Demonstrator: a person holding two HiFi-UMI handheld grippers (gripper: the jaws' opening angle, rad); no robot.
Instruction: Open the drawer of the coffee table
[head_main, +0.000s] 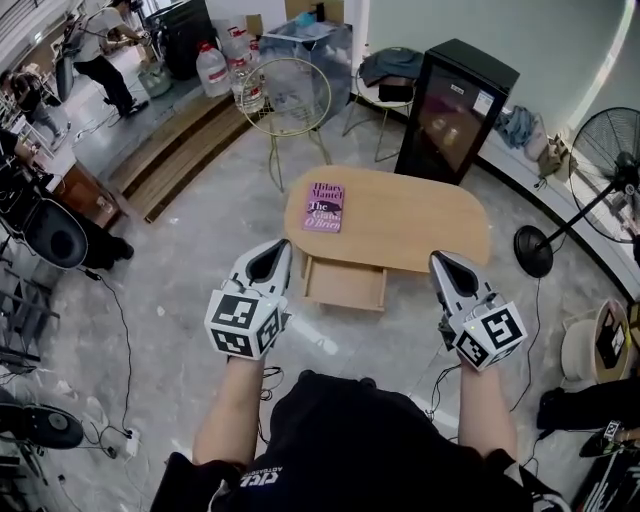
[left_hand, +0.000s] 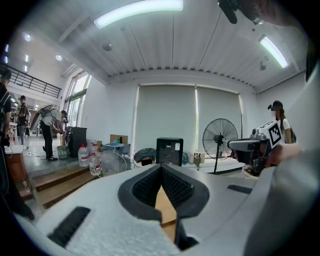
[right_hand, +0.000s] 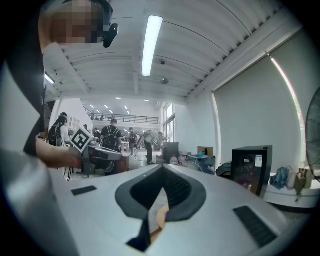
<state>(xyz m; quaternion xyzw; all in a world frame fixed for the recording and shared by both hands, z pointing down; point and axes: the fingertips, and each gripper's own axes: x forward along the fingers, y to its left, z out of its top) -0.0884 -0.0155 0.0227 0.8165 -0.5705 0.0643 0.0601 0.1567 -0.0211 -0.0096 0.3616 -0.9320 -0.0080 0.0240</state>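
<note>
Head view first: I'm looking steeply down at a wooden coffee table (head_main: 420, 225) with an oval tabletop. Its drawer (head_main: 345, 283) sticks out from the near side and is pulled open, and I can't make out anything inside it. A purple book (head_main: 324, 207) lies flat near the left end of the tabletop. The left gripper (head_main: 283, 244) shows just left of the drawer and the right gripper (head_main: 437, 258) off to its right. Both point away from me toward the table and neither touches the drawer. Behind the table there's a black mini fridge (head_main: 455, 110), a wire chair (head_main: 285, 100) and some big water bottles (head_main: 212, 70). A standing fan (head_main: 612, 160) is off to the right.

Left gripper view: the jaws are pressed together at the tips with nothing pinched between them. All I get through the small gap lower down is a sliver of light wood. Past them I can see the fridge (left_hand: 169, 151), the fan (left_hand: 220, 137) and the bottles (left_hand: 83, 155) by the steps. The right gripper (left_hand: 252, 145) pokes in from the right edge.

Right gripper view: same deal, jaws squeezed shut on nothing, with a bit of wood and pale floor showing through the slit. The left gripper (right_hand: 100, 154) is off to the left with its marker cube (right_hand: 80, 140) facing me. The fridge (right_hand: 252, 167) stands on the right. Several people (right_hand: 111, 136) are standing far back in the hall.
</note>
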